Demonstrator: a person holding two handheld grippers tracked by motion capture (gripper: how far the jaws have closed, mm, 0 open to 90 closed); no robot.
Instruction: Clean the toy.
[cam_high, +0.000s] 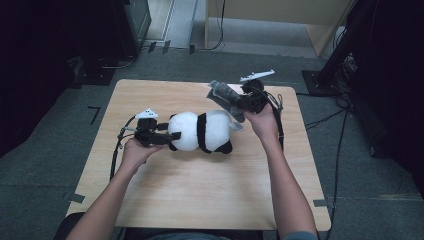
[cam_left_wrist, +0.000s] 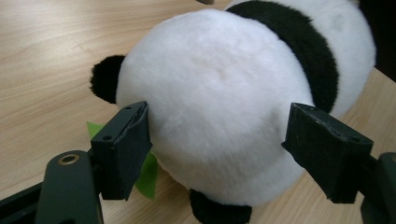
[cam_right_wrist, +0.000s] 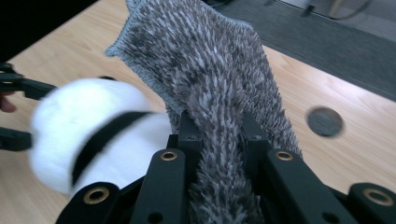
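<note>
Wooden table (cam_high: 200, 190) carries a plush panda (cam_high: 202, 131) lying at its middle — the left gripper (cam_left_wrist: 219, 140) straddles its white head, jaws apart, unpressed — while the right gripper (cam_right_wrist: 219, 135), raised, pinches a grey fuzzy cloth (cam_right_wrist: 205, 70).

The high view looks forward and down over the whole counter (cam_high: 200, 190). Each gripper view sits low and close, and both face the plush panda (cam_left_wrist: 224, 107) from opposite sides
</note>
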